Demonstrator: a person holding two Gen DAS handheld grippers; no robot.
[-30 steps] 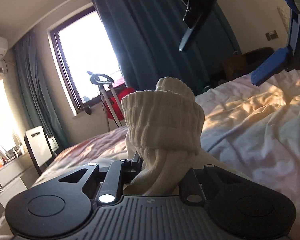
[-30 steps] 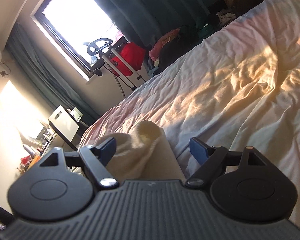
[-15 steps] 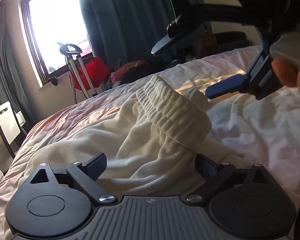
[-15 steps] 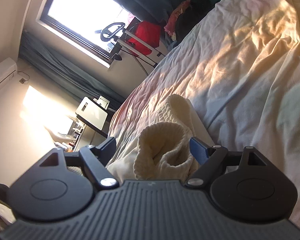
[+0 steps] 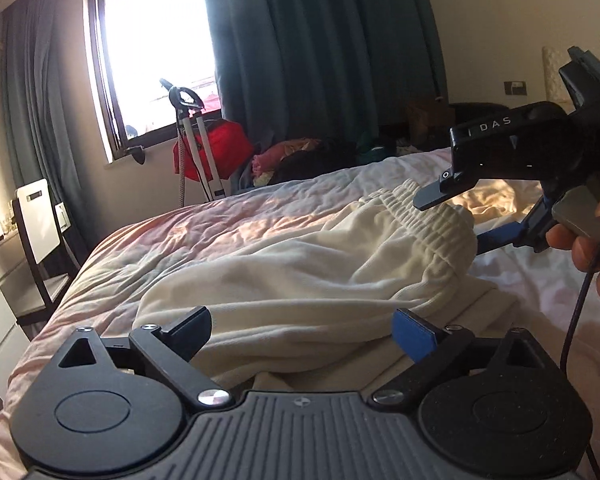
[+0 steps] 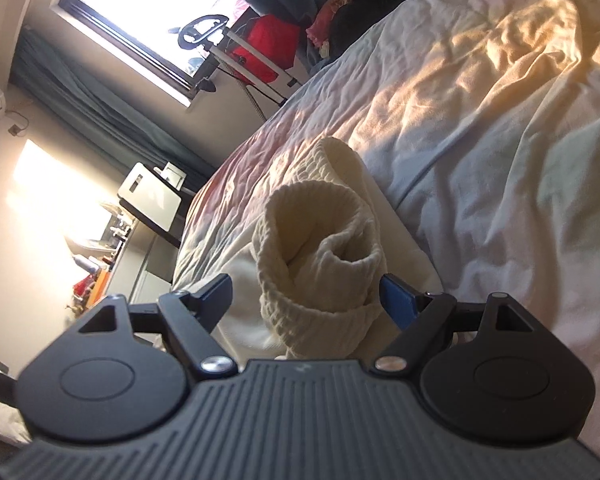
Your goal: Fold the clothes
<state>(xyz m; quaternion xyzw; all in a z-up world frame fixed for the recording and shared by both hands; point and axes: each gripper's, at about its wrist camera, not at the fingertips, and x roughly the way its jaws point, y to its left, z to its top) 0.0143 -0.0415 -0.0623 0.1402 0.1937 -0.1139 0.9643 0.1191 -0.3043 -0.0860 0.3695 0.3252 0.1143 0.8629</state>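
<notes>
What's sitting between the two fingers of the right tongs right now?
The ribbed waistband of the cream garment, bunched in the open gap of the right tongs, seen in the right wrist view.

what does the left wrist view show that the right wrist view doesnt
Only the left wrist view: the right gripper seen from outside, open at the waistband, the hand holding it, and the garment's spread body. Only the right wrist view: the bunched ribbed waistband close up between the right gripper's open jaws, plus a cluttered desk. Both share the cream garment on the bed, the window, the white chair and the red bag. The left gripper is open over the fabric.
</notes>
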